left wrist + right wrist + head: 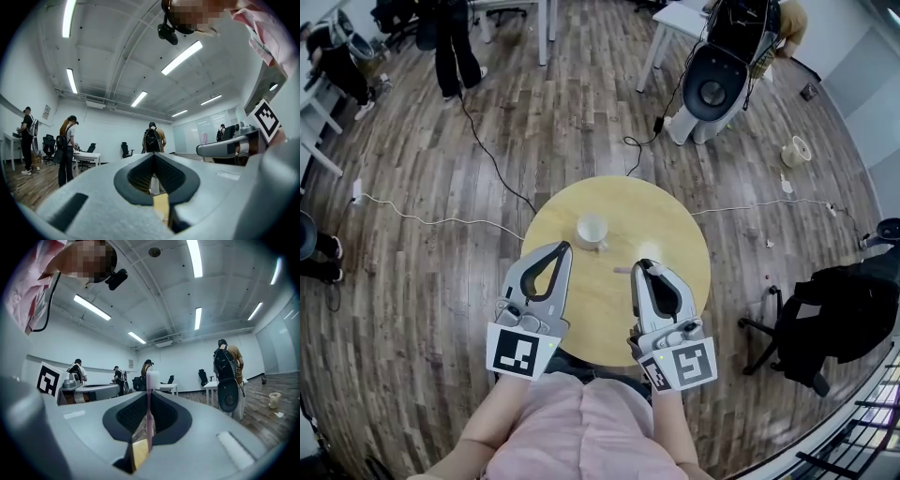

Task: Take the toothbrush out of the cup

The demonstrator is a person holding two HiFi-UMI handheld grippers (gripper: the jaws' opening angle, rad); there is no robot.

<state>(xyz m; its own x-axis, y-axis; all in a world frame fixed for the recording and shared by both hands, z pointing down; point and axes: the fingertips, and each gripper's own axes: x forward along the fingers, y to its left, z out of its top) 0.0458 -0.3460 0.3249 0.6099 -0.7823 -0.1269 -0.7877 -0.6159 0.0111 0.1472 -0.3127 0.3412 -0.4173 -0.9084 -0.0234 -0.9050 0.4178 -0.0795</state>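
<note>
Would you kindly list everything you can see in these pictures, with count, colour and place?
table: one, round, light wood, mid-floor
cup: one, white, upright on the table
toothbrush: one, pink, out of the cup, clamped in the right tongs
office chair: one, black, right of the table
cables: several, white and black, on the wood floor
machine: one, white and black, beyond the table
people: at least three, mostly dark clothes, far side of the room
shirt: one, pink, the person's own
left tongs: one, grey, shut, empty
right tongs: one, grey, shut on the toothbrush
</note>
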